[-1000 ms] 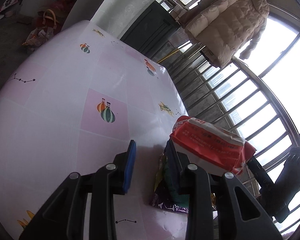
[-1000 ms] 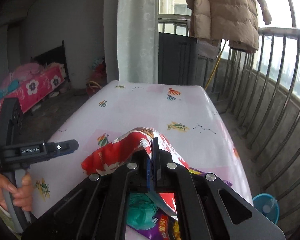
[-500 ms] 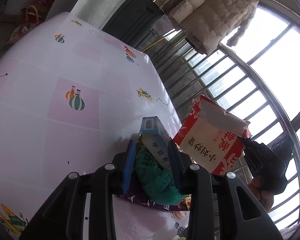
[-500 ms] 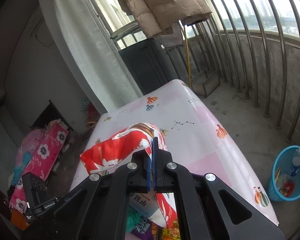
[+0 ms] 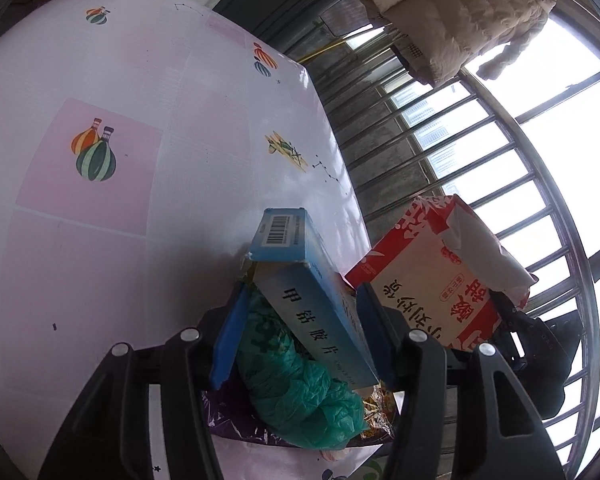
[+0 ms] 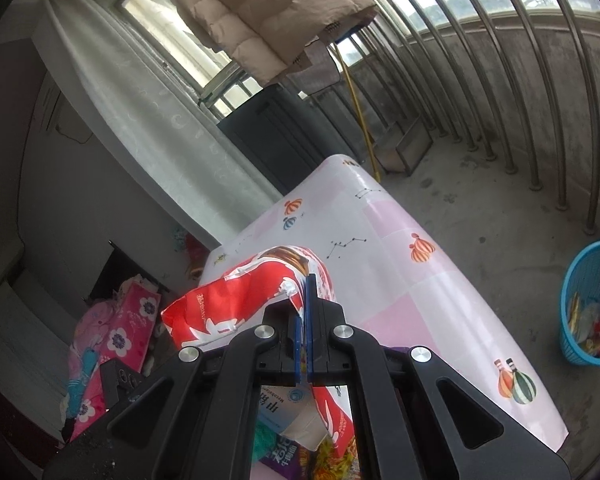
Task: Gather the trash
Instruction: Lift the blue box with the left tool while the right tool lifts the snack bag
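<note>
Left wrist view: compared with one second ago, the left gripper (image 5: 300,328) now straddles the trash pile, which then lay off to its right. Its jaws have just been opening and stand apart. Between them lie a blue box (image 5: 308,292) and a green bag (image 5: 300,392); whether the pads press on either cannot be told. The box's long axis runs from the barcode end, farthest from the camera, back toward the right finger, tilted over the green bag. A purple wrapper (image 5: 236,416) lies under both on the table (image 5: 100,200). To the right, the red bag (image 5: 440,280) hangs in the air just beside the box; a second ago it was nearer the table and lay flatter. Behind it stand the railing (image 5: 480,168) and a hanging coat (image 5: 460,12).

Right wrist view: the view has rolled against the earlier frame, and the table now runs diagonally. The right gripper (image 6: 303,340) is closed on a fold of the red bag (image 6: 236,300), whose long axis points up and left, away from the fingers. Below the fingers the box (image 6: 288,412) and wrapper (image 6: 284,456) show. A blue bin (image 6: 592,304) holding trash stands on the floor at right, well apart from the table.
</note>
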